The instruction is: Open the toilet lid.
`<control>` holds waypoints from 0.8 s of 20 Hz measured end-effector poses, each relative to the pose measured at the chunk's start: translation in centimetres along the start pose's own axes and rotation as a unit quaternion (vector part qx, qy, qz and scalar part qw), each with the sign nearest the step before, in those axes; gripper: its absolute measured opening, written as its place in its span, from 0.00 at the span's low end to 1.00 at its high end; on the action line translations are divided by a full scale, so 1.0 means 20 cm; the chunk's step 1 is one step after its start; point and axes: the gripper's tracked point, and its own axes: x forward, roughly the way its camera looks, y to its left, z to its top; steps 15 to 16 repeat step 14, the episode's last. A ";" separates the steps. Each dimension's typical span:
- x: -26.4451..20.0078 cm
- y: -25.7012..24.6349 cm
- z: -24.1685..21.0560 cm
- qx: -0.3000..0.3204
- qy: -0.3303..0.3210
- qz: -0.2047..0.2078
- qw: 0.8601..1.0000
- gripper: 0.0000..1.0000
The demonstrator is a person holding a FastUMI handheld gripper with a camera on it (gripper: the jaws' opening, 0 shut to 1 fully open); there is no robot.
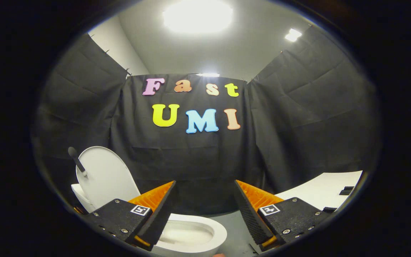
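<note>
The white toilet lid (103, 175) stands upright, tilted back beyond my left finger, with a short dark handle (76, 159) sticking out from its left side. Below it the white seat and bowl (194, 233) lie uncovered, low between my fingers and partly hidden behind the left finger. My gripper (204, 208) is open, its two fingers spread wide with nothing between them. It hangs above the bowl and is apart from the lid.
Black cloth walls close the booth on three sides. A white surface (319, 191) with small dark items lies to the right, beyond my right finger. Grey floor (236, 235) shows beside the bowl.
</note>
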 end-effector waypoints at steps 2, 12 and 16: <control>-0.04 -0.07 -0.09 0.000 0.018 -0.013 1.000 0.95; -0.12 -0.14 -0.38 -0.003 0.081 -0.020 0.996 0.95; -0.13 -0.15 -0.38 -0.009 0.080 -0.023 0.996 0.95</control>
